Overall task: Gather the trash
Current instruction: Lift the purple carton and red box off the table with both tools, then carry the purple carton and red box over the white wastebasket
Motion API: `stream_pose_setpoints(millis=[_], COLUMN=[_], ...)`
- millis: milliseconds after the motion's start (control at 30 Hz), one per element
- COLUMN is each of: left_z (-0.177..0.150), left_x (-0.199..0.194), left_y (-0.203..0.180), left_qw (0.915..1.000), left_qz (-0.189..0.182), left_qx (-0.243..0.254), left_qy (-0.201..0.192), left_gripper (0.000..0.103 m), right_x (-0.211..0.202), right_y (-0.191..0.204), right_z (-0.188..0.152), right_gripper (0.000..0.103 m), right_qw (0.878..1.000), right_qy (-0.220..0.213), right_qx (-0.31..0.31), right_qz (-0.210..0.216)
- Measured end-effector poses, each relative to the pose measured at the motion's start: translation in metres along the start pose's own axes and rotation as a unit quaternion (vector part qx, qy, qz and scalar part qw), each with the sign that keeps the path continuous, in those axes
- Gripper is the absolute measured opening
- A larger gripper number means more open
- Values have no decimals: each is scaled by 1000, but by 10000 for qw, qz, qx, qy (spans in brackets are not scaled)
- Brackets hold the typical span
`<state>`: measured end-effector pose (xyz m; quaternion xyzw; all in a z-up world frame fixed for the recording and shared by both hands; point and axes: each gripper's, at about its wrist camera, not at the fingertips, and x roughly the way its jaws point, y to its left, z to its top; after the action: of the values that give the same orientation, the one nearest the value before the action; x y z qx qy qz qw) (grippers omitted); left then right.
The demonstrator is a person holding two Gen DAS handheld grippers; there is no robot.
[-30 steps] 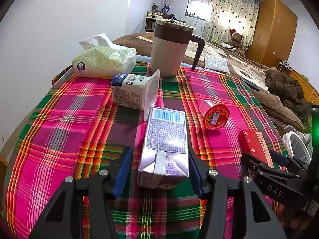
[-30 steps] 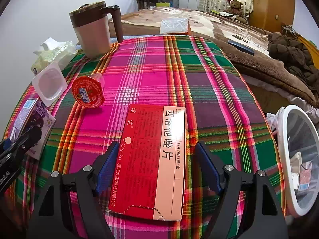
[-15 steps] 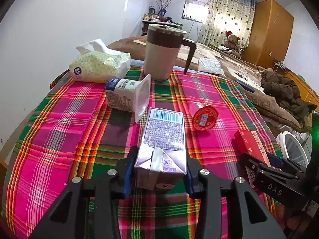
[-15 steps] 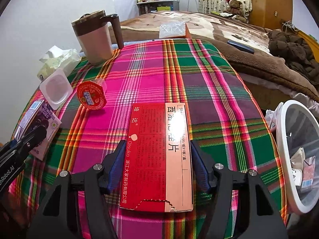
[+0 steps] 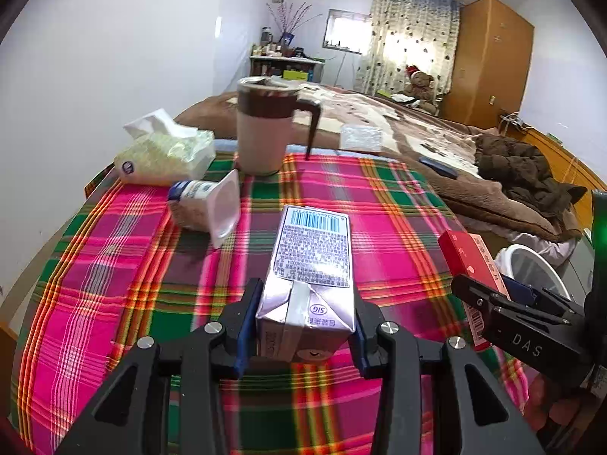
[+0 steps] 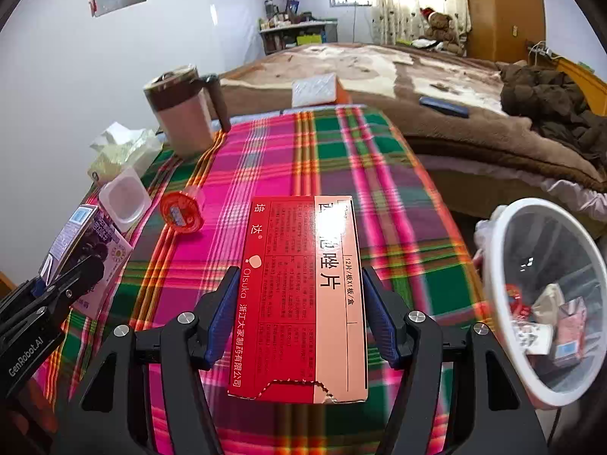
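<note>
Two pieces of trash are held at once, both lifted clear of the plaid cloth (image 6: 379,159). The carton (image 5: 311,276) is pinched across its sides by the left gripper (image 5: 301,326), its folded end toward the camera. The red box (image 6: 303,295) is clamped flat between the pads of the right gripper (image 6: 299,314), its torn flap nearest the camera.

The bin (image 6: 546,303) is seen just off the table's right edge, lined with a bag and already holding scraps. The step in hand is judged to be the carry to that bin.

The box should be taken over first, since it is nearer. It should be brought fully above the rim before the jaws are parted, and kept level so that it is not caught on the ring. The carton would then be carried across behind it; the two grippers are best kept apart so that they are not knocked together.

A light, steady squeeze is advised on the carton, as it may crumple or leak.

Still lying on the cloth are the red-lidded cup (image 6: 180,212) and the yogurt pot (image 5: 208,210), which are to be collected afterwards. The mug (image 5: 265,125) and tissues (image 5: 167,151) are probably not trash.
</note>
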<state>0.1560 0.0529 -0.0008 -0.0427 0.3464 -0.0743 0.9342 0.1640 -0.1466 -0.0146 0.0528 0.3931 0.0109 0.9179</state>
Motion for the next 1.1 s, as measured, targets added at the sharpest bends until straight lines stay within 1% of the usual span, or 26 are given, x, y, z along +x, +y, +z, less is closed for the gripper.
stream_pose_setpoints(millis=[333, 600, 733, 833, 1100], left_z=[5, 8, 10, 12, 12], left_x=[-13, -16, -14, -13, -9], left_y=[-41, -85, -110, -129, -180], left_qw=[9989, 9961, 9937, 9912, 9844], left_qz=[-350, -644, -829, -1034, -1341], left_qx=[266, 559, 724, 798, 1127], left_qy=[-164, -219, -219, -206, -182], left_gripper=[43, 43, 43, 43, 43], right_x=[-29, -47, -55, -62, -72], right_y=[-32, -64, -84, -99, -136], right_z=[3, 1, -2, -5, -5], right_gripper=[63, 63, 63, 63, 63], right_qw=[9994, 9981, 9970, 9956, 9914], right_qy=[-285, -449, -503, -545, -602], right_qx=[151, 308, 424, 540, 821], right_qz=[-137, -287, -416, -530, -824])
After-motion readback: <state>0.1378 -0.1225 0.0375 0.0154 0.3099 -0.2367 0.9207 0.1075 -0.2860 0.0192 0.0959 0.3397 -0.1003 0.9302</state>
